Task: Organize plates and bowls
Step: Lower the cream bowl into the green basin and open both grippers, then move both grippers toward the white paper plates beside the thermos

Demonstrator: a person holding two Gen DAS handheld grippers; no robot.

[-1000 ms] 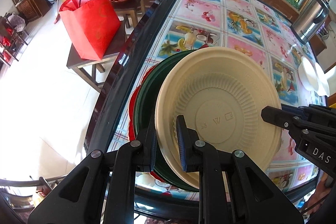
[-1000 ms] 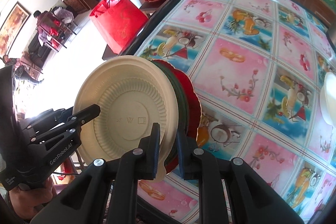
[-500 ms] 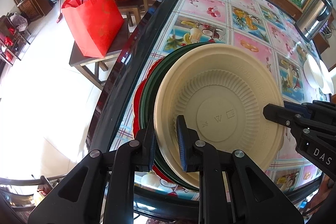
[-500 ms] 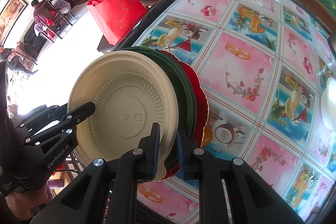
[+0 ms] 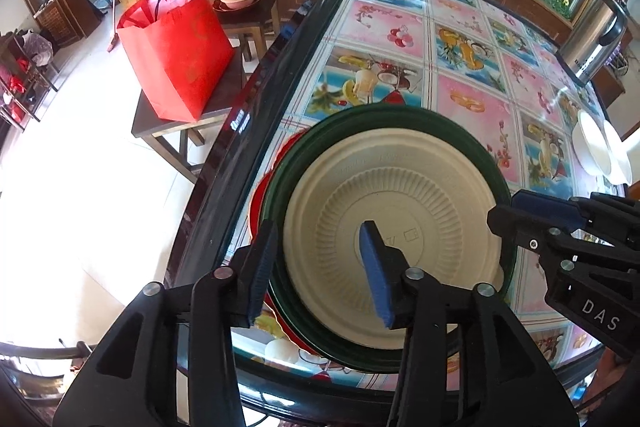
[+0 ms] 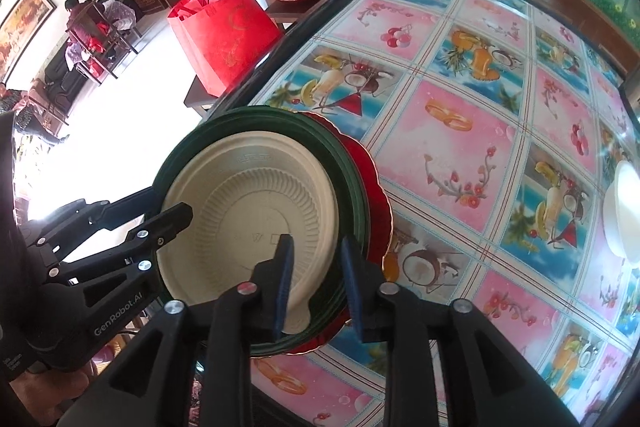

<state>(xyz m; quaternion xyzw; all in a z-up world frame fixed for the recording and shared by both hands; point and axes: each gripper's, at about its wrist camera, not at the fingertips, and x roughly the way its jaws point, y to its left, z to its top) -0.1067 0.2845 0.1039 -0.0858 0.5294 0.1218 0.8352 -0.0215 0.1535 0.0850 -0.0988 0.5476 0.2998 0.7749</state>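
While both of my grippers straddle the plate stack, neither is clamping it. The left gripper (image 5: 320, 267) has just been opening and now stands fairly wide, one finger outside the rim at nine o'clock, the other over the cream plate (image 5: 392, 227), pads clear. The right gripper (image 6: 316, 283) has also just been opening, to a narrower gap, with the stack's rim at five o'clock between its fingers but no pad visibly pressing.

That cream plate sits nested in a green plate (image 5: 452, 131), which sits on a red plate (image 6: 372, 187), all resting on the bench (image 5: 468, 99) close to its near edge.

My worry is that edge: if I pull back carelessly, a finger could catch a rim and drag the stack off toward the floor. The plates look light, so a snagged pad could also tip the top one.

Both hands point steeply down at the stack.

Further out, two white bowls (image 5: 600, 147) wait at three o'clock, a kettle (image 5: 592, 39) at two, and a red bag (image 5: 176, 51) at ten.
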